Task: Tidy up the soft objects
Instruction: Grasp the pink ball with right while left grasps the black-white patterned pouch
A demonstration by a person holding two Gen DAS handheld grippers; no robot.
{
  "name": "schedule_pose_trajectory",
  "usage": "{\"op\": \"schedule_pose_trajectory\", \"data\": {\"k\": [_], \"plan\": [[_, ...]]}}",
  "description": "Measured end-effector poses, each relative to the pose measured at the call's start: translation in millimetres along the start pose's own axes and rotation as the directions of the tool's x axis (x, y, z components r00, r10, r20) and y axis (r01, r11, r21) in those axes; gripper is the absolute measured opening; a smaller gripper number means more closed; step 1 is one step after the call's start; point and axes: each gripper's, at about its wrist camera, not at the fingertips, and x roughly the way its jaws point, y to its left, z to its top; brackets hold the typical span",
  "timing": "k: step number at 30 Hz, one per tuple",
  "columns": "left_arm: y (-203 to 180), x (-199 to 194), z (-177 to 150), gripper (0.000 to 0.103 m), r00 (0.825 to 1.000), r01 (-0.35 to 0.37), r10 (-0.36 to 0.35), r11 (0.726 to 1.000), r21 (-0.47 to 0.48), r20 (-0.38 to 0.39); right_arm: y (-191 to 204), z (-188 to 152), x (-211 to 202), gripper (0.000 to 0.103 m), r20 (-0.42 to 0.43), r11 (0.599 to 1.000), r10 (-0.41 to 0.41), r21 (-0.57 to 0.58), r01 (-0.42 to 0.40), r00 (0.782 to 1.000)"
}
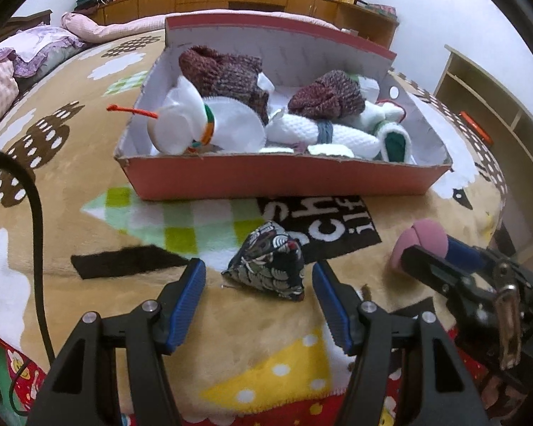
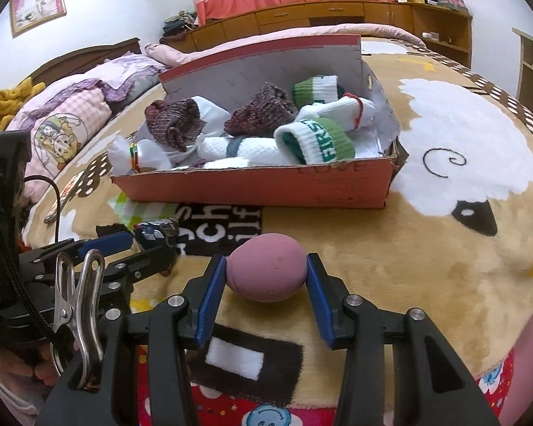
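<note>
In front of the red box (image 2: 252, 188), the right tool (image 2: 266, 273) grips a pink sponge egg (image 2: 266, 269); the left tool (image 1: 259, 284) stands open around a patterned pouch (image 1: 266, 266).

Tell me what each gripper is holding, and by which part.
Right gripper: the pink ball, clamped across its sides. Left gripper: nothing; its pads straddle the patterned pouch without touching.

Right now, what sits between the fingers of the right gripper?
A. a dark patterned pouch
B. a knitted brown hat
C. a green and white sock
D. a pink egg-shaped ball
D: the right wrist view shows the pink egg-shaped ball between the blue fingers of the right gripper.
</note>
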Motion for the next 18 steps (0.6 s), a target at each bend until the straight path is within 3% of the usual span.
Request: {"op": "schedule_pose_trajectory", "data": {"k": [9, 18], "plan": [[-2, 12, -4, 0.066, 1.0, -0.019, 0.019, 1.0, -0.01, -0.013, -5, -5, 7, 0.046, -0.012, 1.0, 0.002, 0.012, -0.002, 1.0], [1, 9, -5, 0.049, 1.0, -0.018, 0.019, 0.999, -0.032, 0.009, -6, -8, 11, 0.046, -0.008, 1.0, 0.007, 0.016, -0.007, 1.0]]}}
